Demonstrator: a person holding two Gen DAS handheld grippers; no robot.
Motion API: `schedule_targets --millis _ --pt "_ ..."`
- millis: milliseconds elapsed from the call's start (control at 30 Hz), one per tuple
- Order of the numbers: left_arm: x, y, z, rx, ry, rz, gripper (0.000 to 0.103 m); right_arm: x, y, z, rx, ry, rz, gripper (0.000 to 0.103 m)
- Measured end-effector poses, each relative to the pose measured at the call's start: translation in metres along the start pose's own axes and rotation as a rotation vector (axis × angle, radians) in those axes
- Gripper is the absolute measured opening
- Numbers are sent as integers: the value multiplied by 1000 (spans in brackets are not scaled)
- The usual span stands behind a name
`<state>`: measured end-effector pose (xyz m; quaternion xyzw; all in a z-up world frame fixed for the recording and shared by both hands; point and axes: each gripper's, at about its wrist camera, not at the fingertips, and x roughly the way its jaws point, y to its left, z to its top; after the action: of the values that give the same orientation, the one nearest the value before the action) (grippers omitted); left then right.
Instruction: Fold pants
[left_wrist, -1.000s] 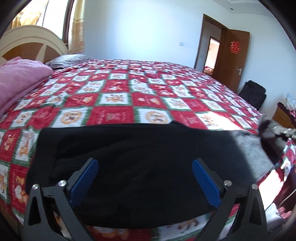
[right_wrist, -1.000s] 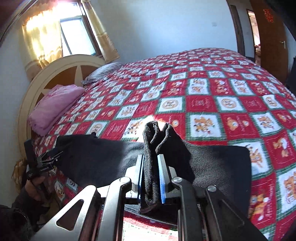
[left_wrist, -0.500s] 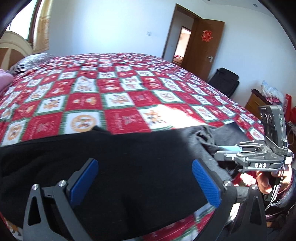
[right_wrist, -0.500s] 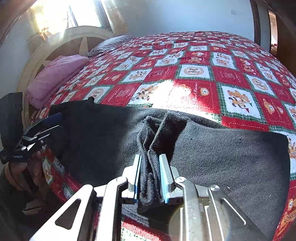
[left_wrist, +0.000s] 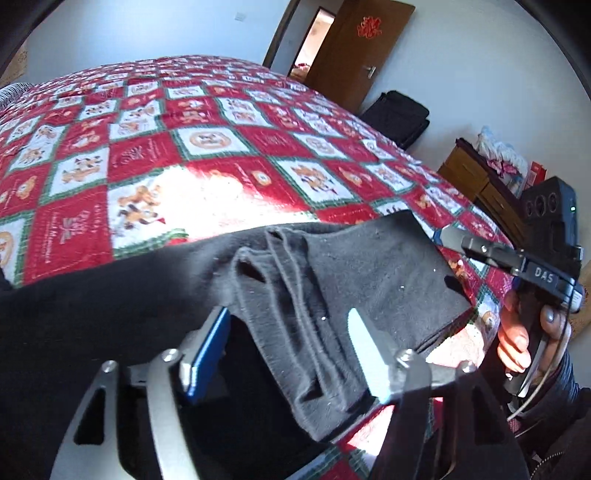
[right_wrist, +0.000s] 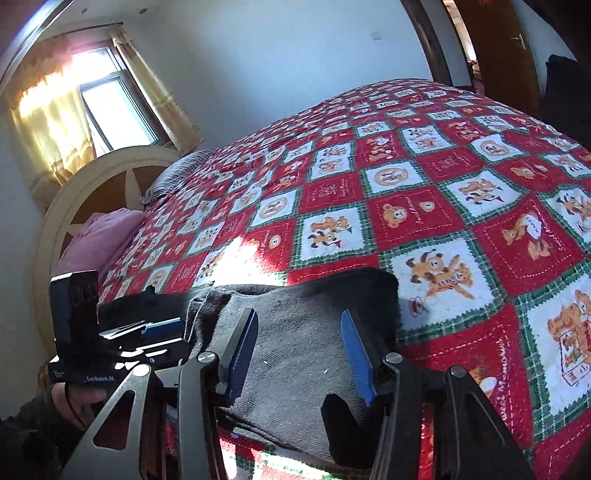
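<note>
The pants (left_wrist: 369, 273) lie folded at the near edge of the bed (right_wrist: 424, 206). My left claw (left_wrist: 291, 354) stands part open around the bunched fold, ready to pinch it. My right claw (right_wrist: 299, 350) hangs open, holding nothing. Beyond the pants the bedspread offers room.

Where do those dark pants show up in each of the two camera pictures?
Left wrist view: the pants spread across the lower middle, a bunched fold running between the tongs.
Right wrist view: the pants lie at bottom centre, under the open tongs.
Shared landmark: the red checkered bedspread beneath them.
</note>
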<state>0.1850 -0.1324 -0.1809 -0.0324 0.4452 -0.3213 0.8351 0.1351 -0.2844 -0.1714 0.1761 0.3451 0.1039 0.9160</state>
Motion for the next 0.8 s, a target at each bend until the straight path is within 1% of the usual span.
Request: schedule_targets --millis 67,100,133,167,200,233,267,400,533,633,800 --pt "3 -7 1 13 -2 23 62 1 2 -2 -9 -19 -1 49" --pt "4 -9 3 16 -3 35 54 2 2 -4 -6 -18 3 49" --pt "5 -11 3 19 -1 46 44 5 2 -6 3 -14 9 49" --pt "6 -12 4 21 -1 63 39 6 0 -8 8 -11 11 51" --pt "5 -12 4 23 -4 75 28 7 -1 -9 11 -6 11 51" --pt "5 -10 5 22 -7 71 16 8 -1 -10 12 -10 7 52" --pt "3 -10 6 15 -8 55 15 6 -3 -11 15 -18 4 52" --pt "-7 -11 8 14 -42 39 12 -6 -13 -8 58 -85 -23 54" --pt "-27 -7 17 -1 -98 32 11 -15 -23 -6 103 -142 -48 58" --pt "-41 -1 21 -15 -127 37 11 -15 -25 -5 107 -147 -58 58" --pt "-48 16 18 -60 -121 87 11 -12 -15 -8 60 -145 -54 59"
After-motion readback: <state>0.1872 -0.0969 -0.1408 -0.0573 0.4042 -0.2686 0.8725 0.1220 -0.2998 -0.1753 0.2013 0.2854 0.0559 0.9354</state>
